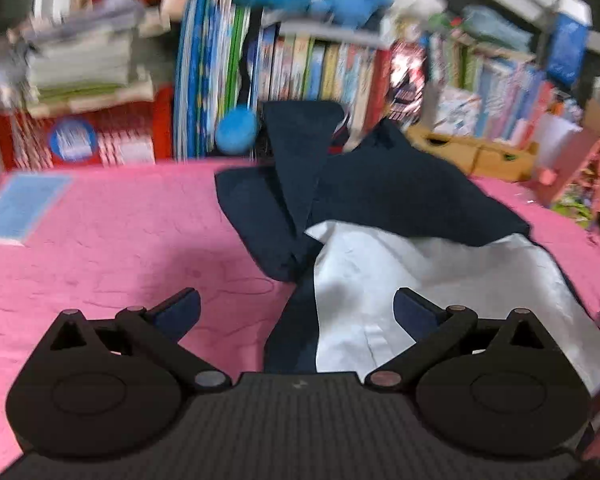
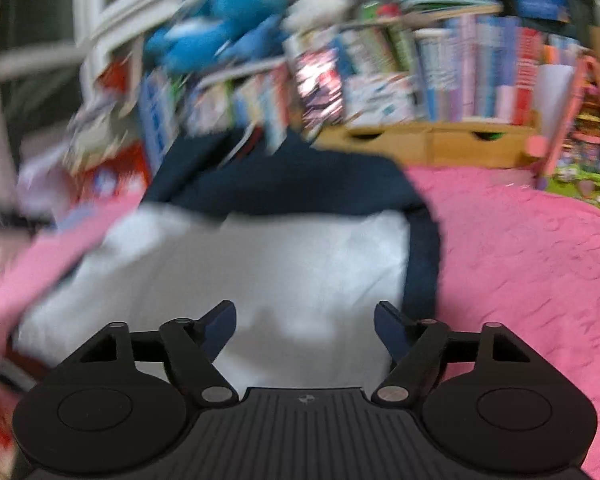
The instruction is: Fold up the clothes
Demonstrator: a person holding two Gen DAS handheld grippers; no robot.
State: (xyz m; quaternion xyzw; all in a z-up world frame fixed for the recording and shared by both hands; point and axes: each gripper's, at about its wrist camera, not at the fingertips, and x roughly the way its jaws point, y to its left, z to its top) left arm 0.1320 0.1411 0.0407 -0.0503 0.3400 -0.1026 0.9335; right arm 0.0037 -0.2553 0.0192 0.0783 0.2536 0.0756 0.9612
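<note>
Crumpled navy garment with pale grey lining (image 1: 400,200) lies ahead of both grippers | left gripper (image 1: 296,312) wide, empty | right gripper (image 2: 305,322) wide, empty | pink quilted bedspread (image 1: 120,248) | crowded bookshelves (image 1: 320,64) behind

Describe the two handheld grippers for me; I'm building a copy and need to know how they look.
Both look alike. The left gripper and right gripper are matte black, with a ribbed central block bearing a small emblem, a round disc housing on each side, and angled linkage arms joined by silver-capped pivot pins. The fingers carry dark blue pads. No cables, hands or sleeves show.
</note>
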